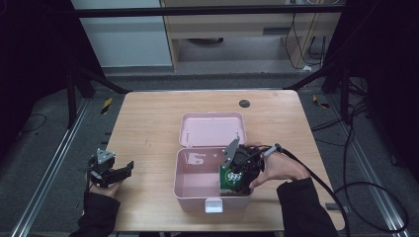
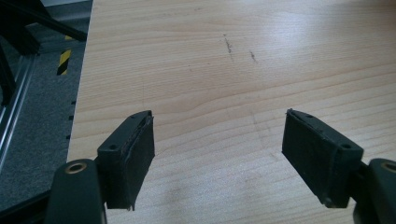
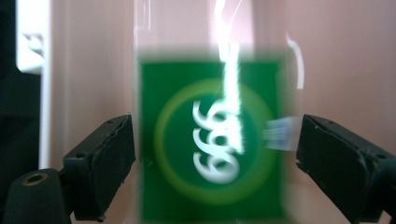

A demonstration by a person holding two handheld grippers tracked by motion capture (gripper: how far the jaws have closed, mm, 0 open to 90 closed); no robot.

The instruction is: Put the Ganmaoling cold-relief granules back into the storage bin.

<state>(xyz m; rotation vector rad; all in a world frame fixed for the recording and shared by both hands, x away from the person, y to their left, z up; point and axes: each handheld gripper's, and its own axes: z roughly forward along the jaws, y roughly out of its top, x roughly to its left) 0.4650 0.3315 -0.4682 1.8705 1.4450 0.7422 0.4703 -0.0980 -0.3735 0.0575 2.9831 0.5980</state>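
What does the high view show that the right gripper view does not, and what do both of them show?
The high view alone gives the whole wooden table, the open lid of the pink box, and the left gripper, open over bare wood. The right gripper view alone gives a close look at the right gripper, its pads flanking the packet with a gap on one side. Both show the green 999 packet inside the pink box.
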